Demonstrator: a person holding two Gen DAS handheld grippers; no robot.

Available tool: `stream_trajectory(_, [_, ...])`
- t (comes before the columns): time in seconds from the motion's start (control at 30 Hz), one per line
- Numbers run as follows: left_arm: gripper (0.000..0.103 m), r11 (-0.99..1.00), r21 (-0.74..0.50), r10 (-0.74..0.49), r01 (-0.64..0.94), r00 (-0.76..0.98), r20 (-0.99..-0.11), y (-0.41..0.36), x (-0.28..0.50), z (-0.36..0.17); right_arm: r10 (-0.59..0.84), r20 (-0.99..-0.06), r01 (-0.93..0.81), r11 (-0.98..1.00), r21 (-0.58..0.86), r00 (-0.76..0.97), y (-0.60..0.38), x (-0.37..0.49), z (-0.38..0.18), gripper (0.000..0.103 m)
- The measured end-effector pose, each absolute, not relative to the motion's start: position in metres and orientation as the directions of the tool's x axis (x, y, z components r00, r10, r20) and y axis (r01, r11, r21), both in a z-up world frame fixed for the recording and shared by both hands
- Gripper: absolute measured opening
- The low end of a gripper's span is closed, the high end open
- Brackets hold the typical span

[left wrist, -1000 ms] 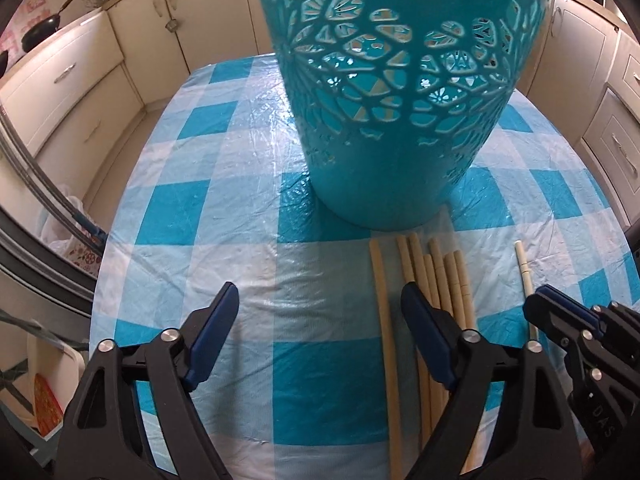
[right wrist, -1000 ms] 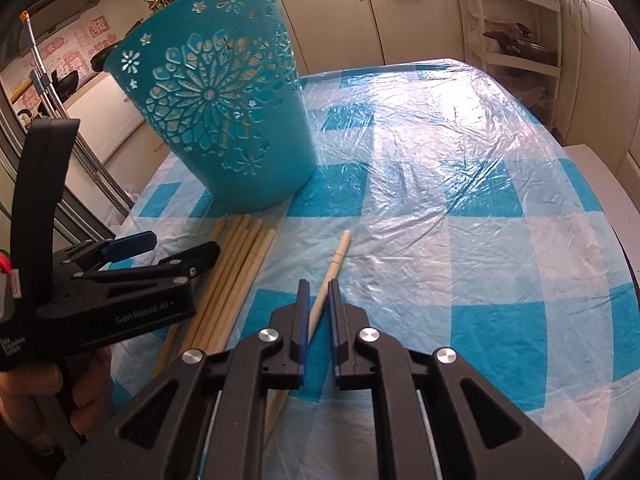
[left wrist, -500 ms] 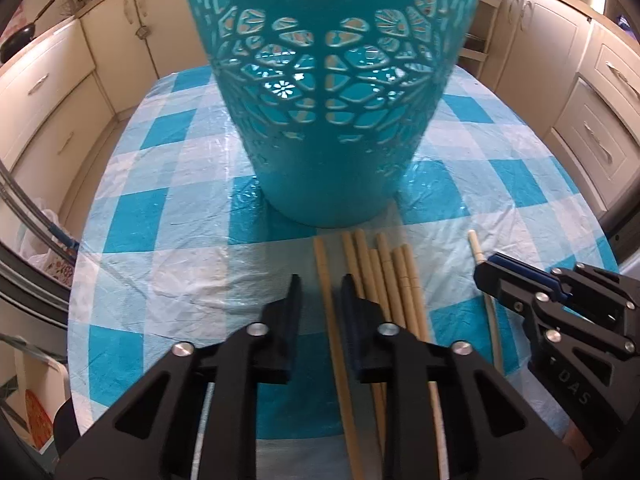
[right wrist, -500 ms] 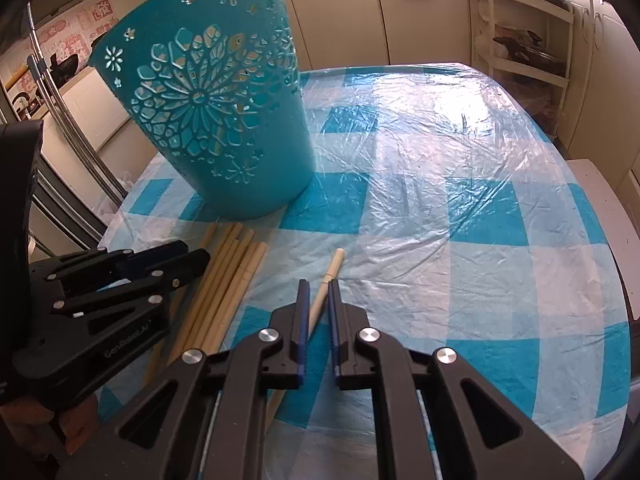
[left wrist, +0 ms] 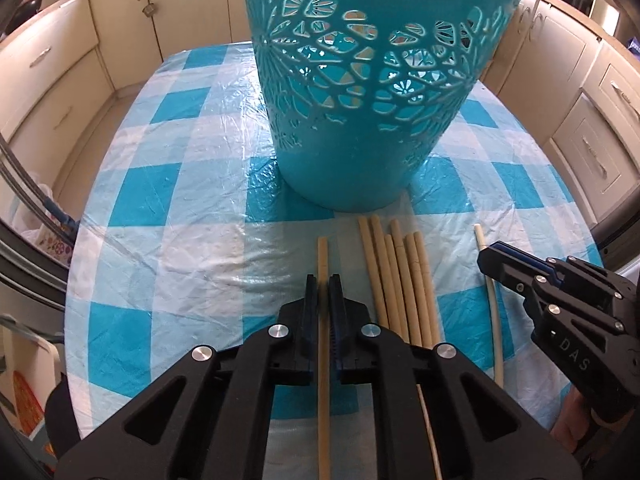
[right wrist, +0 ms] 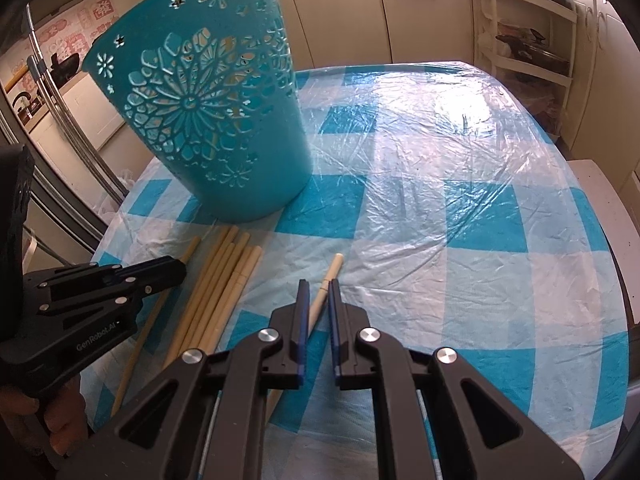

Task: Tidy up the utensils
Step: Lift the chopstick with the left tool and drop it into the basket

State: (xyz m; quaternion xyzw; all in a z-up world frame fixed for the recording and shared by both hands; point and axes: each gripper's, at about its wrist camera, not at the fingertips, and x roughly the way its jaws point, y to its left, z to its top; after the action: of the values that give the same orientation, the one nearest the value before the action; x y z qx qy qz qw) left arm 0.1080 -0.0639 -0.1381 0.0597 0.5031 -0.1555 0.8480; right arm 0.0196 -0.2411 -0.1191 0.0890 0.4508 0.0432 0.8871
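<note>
A teal cut-out basket (left wrist: 360, 120) stands upright on the checked tablecloth (left wrist: 160, 200). In front of it lie several pale chopsticks (left wrist: 400, 280) side by side. One darker chopstick (left wrist: 322, 248) lies apart on their left. My left gripper (left wrist: 322, 280) is closing on it, and its pads press both sides. Right of the bundle lies a single cream chopstick (right wrist: 334, 266). My right gripper (right wrist: 318, 284) is shut on it at the fingertips. The right wrist view also shows the left gripper (right wrist: 180, 270), the basket (right wrist: 224, 140) and the bundle (right wrist: 224, 280).
The round table's edge (right wrist: 592, 240) curves close on the right, with a white stool beside it. Cream kitchen cabinets (left wrist: 48, 80) ring the table. The cloth (right wrist: 440, 200) right of the basket is bare plastic-covered check. A hand (right wrist: 60, 428) holds the left gripper.
My left gripper's jaws went from wide open to shut around the leftmost chopstick, after shifting right to centre on it. The right gripper stayed shut on its chopstick.
</note>
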Motion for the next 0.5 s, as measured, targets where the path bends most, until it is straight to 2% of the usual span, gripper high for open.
stream_trajectory(0.17, [0.006, 0.938, -0.005, -0.173, 0.346, 0.457, -0.872, -0.07, 0.11, -0.137, 0.172, -0.781, 0.005, 0.976, 0.219, 0.601, -0.244, 0.019, -0.12, 0.01])
stream_trajectory(0.4, [0.005, 0.931, -0.039, -0.217, 0.362, 0.464, -0.859, -0.058, 0.1, -0.127, 0.16, -0.779, 0.005, 0.979, 0.204, 0.606, -0.24, 0.018, -0.121, 0.011])
stream_trajectory(0.5, [0.005, 0.929, -0.073, -0.251, 0.363, 0.472, -0.845, -0.049, 0.095, -0.116, 0.177, -0.775, -0.002, 0.975, 0.22, 0.607, -0.241, 0.017, -0.121, 0.014])
